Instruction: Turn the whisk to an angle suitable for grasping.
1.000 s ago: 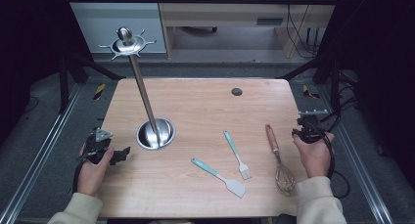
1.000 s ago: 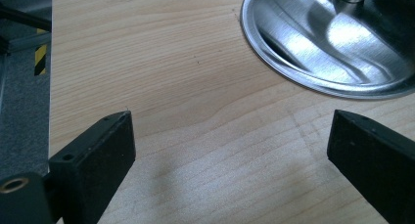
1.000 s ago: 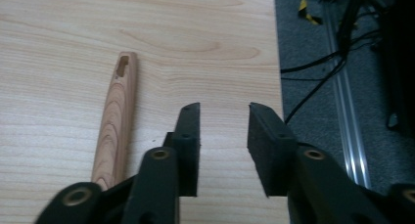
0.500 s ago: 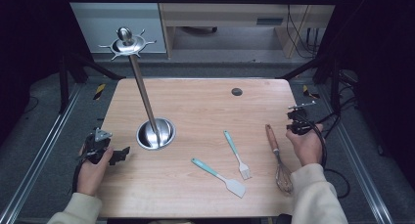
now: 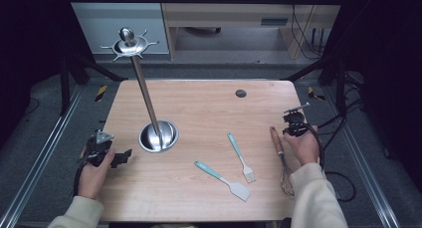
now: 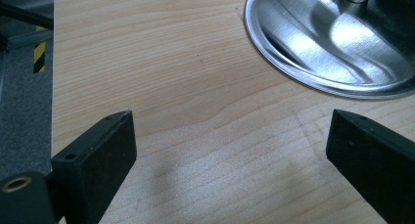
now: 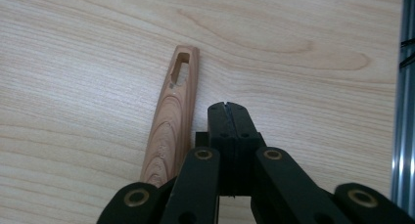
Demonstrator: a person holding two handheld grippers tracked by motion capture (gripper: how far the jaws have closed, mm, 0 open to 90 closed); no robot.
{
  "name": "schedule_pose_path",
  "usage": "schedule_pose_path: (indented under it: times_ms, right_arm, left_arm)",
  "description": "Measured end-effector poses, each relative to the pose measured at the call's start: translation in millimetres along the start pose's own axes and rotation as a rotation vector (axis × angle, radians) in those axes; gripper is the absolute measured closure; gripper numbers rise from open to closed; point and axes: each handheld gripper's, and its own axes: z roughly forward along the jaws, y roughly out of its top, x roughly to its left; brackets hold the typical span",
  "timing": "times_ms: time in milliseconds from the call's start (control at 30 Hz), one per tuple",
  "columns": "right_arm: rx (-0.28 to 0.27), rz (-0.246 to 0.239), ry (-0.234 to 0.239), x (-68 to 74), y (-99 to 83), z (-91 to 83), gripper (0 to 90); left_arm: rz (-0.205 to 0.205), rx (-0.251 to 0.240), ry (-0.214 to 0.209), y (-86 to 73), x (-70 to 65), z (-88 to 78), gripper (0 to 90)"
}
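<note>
A whisk lies near the table's right edge, its wooden handle [image 5: 276,140] pointing away from me and its wire head [image 5: 286,181] toward me. My right gripper [image 5: 293,122] sits just to the right of that handle. In the right gripper view its jaws [image 7: 228,107] are pressed together with nothing between them, and the handle [image 7: 172,123] lies alongside on their left. My left gripper [image 5: 121,159] rests at the table's left edge. In the left gripper view it stands wide open [image 6: 235,131] over bare wood, facing the round steel base [image 6: 333,43].
A steel stand rises from its round base [image 5: 158,137] to a hooked crown [image 5: 129,43] at the back left. A teal-handled brush [image 5: 241,157] and a teal-handled spatula [image 5: 223,180] lie on the table [image 5: 199,103] between base and whisk. A dark grommet [image 5: 241,93] sits near the far edge.
My right hand has come in from the table's right edge toward the left and a little lower, ending beside the whisk handle. The left hand has stayed put.
</note>
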Motion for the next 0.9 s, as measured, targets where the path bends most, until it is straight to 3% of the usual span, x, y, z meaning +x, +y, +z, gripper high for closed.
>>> schedule_pose_path:
  times_ms: [500,767,900]
  right_arm:
    - [0.046,-0.037,0.019,9.5,2.4,17.1,90.0]
    - [0.037,-0.07,0.06,21.1,5.0,15.6,90.0]
    - [0.036,-0.111,0.098,29.6,6.3,16.5,90.0]
  left_arm:
    - [-0.001,-0.001,-0.003,0.1,-0.1,-0.4,4.3]
    - [0.001,0.001,-0.003,0.0,-0.4,-0.1,4.4]
    - [0.003,0.003,-0.004,0.0,-0.6,0.1,4.4]
